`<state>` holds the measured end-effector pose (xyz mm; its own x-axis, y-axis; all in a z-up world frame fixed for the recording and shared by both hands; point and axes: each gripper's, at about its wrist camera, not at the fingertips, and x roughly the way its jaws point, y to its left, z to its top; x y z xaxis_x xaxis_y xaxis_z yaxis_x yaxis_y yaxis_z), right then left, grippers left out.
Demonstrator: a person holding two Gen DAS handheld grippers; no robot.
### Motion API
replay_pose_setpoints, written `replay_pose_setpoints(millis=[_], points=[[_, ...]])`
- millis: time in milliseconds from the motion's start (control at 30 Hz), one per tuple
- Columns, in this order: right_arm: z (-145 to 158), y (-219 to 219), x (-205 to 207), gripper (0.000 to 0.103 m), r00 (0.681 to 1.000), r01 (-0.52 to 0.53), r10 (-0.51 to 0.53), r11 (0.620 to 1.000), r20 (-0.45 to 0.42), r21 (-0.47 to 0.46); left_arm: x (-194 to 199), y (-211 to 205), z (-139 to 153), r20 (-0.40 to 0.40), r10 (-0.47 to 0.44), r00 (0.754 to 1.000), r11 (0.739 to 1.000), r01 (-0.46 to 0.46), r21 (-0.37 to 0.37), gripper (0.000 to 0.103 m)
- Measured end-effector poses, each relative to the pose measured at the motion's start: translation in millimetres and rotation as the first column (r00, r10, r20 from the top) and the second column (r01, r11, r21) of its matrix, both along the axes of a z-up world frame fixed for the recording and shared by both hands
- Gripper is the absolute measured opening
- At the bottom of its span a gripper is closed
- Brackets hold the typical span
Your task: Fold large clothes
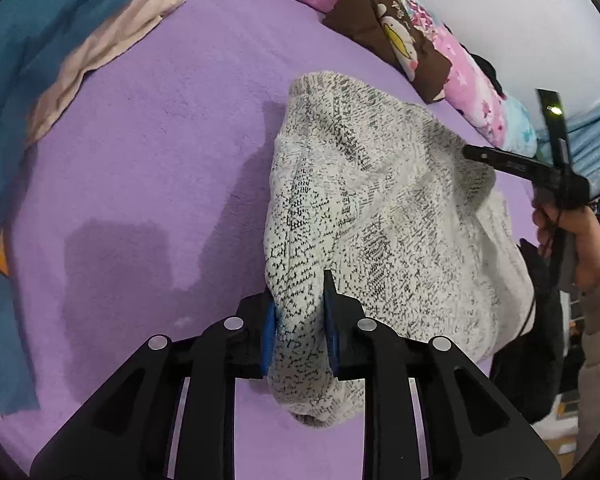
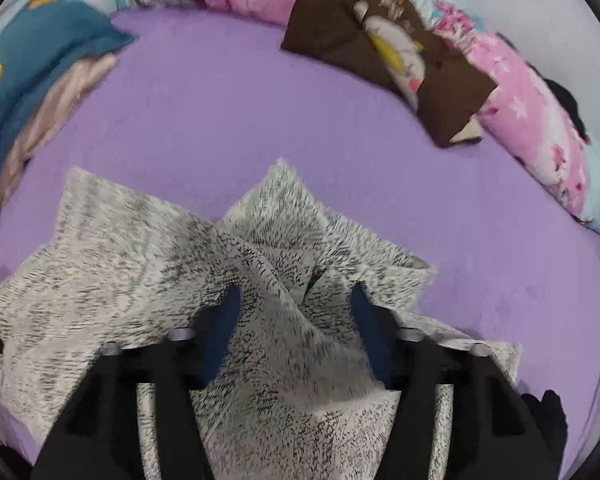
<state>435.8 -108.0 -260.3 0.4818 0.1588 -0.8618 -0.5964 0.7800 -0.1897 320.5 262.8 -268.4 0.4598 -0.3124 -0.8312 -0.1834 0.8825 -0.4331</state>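
A white knit sweater with black flecks (image 1: 380, 208) lies bunched on the purple bed (image 1: 160, 160). My left gripper (image 1: 298, 320) is shut on a thick fold of the sweater near its lower edge. My right gripper (image 1: 472, 154) reaches in from the right, its tip at the sweater's right side. In the right wrist view the sweater (image 2: 140, 264) spreads under my right gripper (image 2: 296, 312); its blue-padded jaws stand wide apart with crumpled fabric between them, not pinched. That view is motion-blurred.
A teal blanket (image 1: 40, 40) and a beige cloth (image 1: 112, 44) lie at the bed's left. A brown cushion with a cartoon print (image 1: 388, 28) and a pink floral quilt (image 1: 472, 88) line the far edge. A dark garment (image 1: 540, 320) hangs at the right.
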Motion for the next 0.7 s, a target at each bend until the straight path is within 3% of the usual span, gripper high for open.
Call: replay_pose_setpoints(millis=[100,233,367,467,700], points=[[19.5,-13.1,-21.9,0.058,0.998,-0.030,0.031,1.000,0.055,-0.003,-2.9,2.7,2.7,-0.002,0.013,1.000,1.000,-0.013,0.001,0.024],[28.2,-49.1,-33.3,0.059,0.999,-0.004,0.004,1.000,0.031,0.019,-5.9,4.7,9.8,0.009,0.029,1.000,1.000,-0.029,0.010,0.025],[10.5,-84.2,-16.3,0.059,0.999,0.052,-0.052,0.999,-0.015,-0.016,-8.5,3.9,11.2,0.005,0.037,0.999,0.998,-0.037,0.045,0.026],[-3.9,-99.6,-3.2,0.059,0.993,0.098,-0.097,0.995,-0.063,0.014,-7.0,2.5,9.9,-0.002,0.039,0.999,0.997,-0.039,0.064,0.026],[-36.4,-89.3,33.2,0.059,0.977,0.162,-0.151,0.985,-0.148,0.062,-0.6,-1.6,-1.2,-0.040,0.038,0.998,0.989,-0.032,0.148,0.035]])
